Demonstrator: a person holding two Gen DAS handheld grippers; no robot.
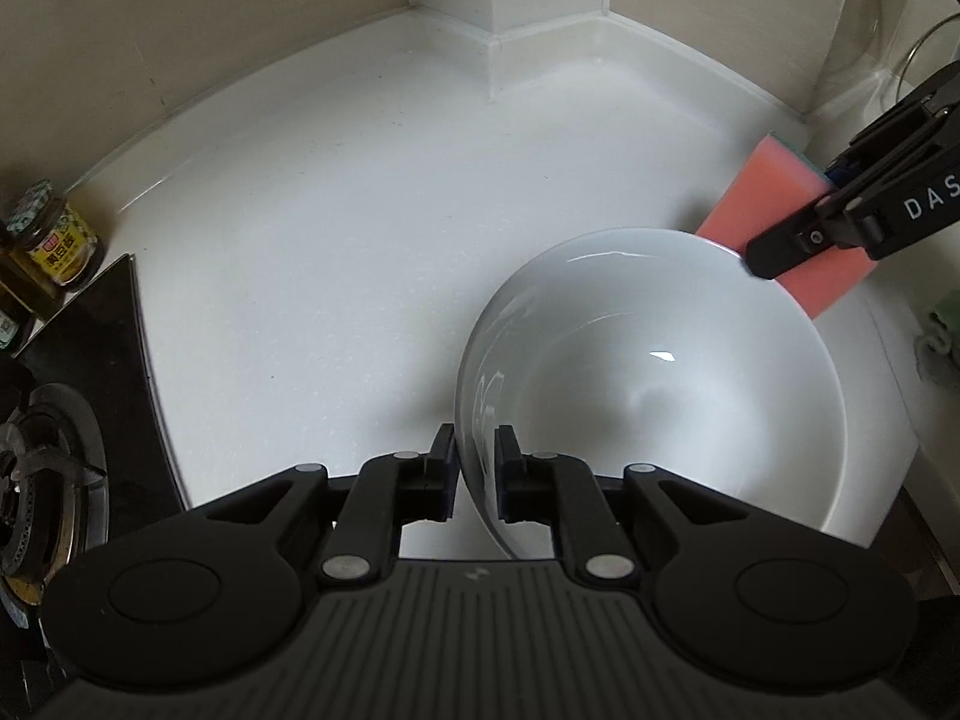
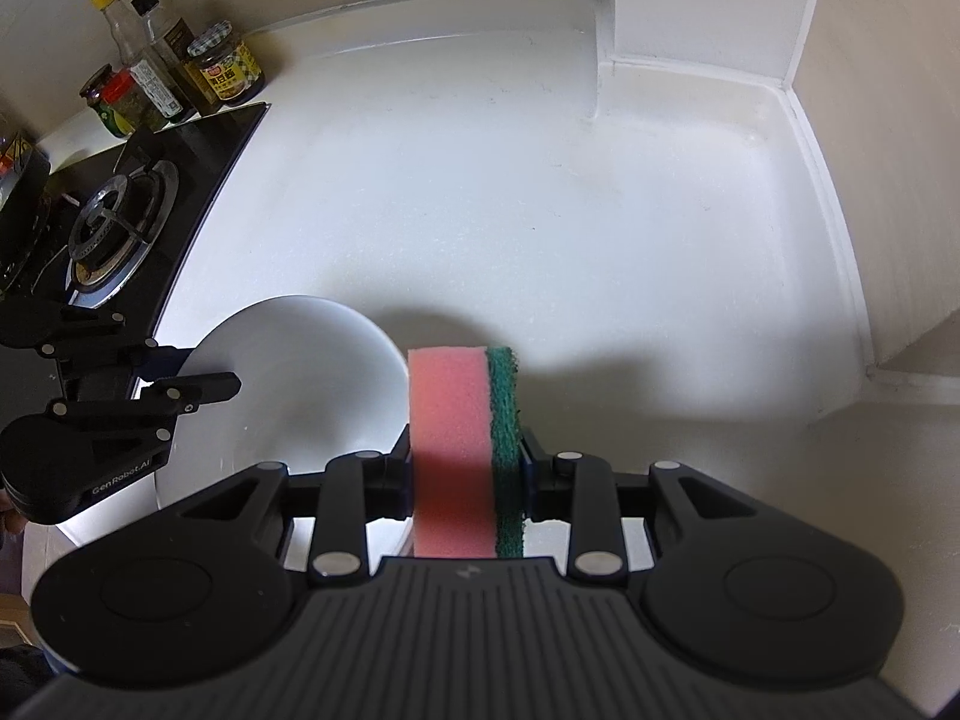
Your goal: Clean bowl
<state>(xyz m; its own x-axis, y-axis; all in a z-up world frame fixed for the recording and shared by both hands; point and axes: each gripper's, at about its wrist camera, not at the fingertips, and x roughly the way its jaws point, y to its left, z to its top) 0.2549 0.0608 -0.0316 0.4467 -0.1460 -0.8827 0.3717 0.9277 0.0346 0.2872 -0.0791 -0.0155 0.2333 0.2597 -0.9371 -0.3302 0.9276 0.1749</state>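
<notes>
Bowl [image 1: 654, 384]: one, white, sitting on the white table [image 1: 336, 276], with its near rim between the fingers of the left tongs [image 1: 477, 450]. Those jaws stand narrow, with slim gaps either side of the rim, so they are not pressing on it. The right tongs [image 2: 465, 468] clamp one sponge [image 2: 450, 450], pink with a green scouring layer, held on edge just beside the bowl's far rim. One gas burner [image 2: 114, 222] sits left on the black hob. About six jars and bottles [image 2: 174, 72] cluster behind it.
</notes>
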